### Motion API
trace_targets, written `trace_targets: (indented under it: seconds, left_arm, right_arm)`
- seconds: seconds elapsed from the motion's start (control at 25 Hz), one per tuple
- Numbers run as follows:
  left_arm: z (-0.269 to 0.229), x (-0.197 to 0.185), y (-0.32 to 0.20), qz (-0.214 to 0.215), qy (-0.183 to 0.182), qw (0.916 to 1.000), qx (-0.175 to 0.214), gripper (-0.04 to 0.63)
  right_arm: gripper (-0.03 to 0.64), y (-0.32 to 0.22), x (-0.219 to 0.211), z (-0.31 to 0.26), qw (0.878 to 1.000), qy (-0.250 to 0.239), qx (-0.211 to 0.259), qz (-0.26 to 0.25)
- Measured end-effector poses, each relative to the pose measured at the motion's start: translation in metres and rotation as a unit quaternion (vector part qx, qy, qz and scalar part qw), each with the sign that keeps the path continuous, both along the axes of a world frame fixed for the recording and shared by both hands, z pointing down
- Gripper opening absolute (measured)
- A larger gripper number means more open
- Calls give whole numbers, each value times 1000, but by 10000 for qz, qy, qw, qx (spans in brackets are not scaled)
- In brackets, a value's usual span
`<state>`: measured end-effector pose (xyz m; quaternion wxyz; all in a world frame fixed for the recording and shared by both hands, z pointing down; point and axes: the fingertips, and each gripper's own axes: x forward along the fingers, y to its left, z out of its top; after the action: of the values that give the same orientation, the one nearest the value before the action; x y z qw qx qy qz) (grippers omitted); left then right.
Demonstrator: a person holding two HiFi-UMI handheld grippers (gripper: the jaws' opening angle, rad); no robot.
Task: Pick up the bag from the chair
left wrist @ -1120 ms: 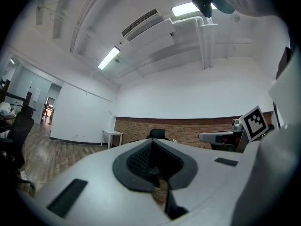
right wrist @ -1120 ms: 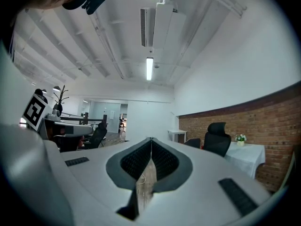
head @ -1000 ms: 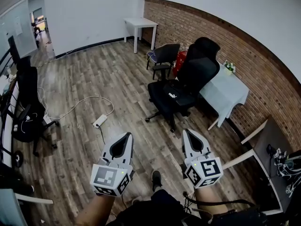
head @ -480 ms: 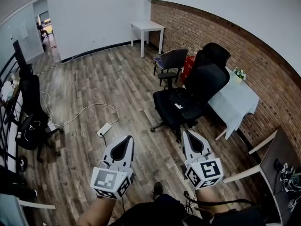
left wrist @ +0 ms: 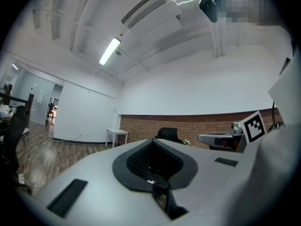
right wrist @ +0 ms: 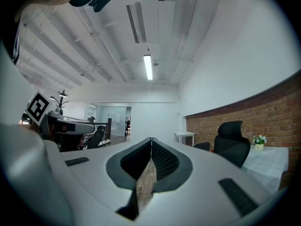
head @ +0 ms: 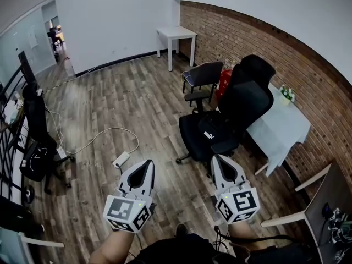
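Note:
A black bag [head: 211,130] with a small white logo lies on the seat of a black high-backed office chair [head: 245,100] by the brick wall. Both grippers are held out level over the wooden floor, short of the chair. My left gripper [head: 149,163] is shut and empty, left of the chair's base. My right gripper [head: 216,159] is also shut and empty, its tip just in front of the seat's near edge. The left gripper view shows its closed jaws [left wrist: 153,144] and the chair's back [left wrist: 167,133] beyond. The right gripper view shows closed jaws [right wrist: 151,140] and the chair [right wrist: 232,144] to the right.
A small grey chair [head: 201,77] and a red object [head: 225,79] stand behind the office chair. A table under a pale cloth [head: 283,130] with flowers is to its right. A power strip [head: 121,159] with a cable lies on the floor. Black chairs [head: 36,147] stand at the left.
Both grippers have moved forward together towards the office chair. The chair and the bag now sit closer and lower in the head view. Both jaws stay shut.

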<state>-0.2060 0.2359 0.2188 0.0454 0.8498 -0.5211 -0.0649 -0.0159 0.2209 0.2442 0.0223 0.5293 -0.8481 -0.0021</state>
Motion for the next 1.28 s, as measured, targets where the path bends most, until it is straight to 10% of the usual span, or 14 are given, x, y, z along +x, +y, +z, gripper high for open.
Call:
trace_targets:
  seconds: [1.28]
  left_arm:
    - [16,18,-182,307,21,9994,-146,9]
  right_arm:
    - [17,-158,13,1,9994,157,125,274]
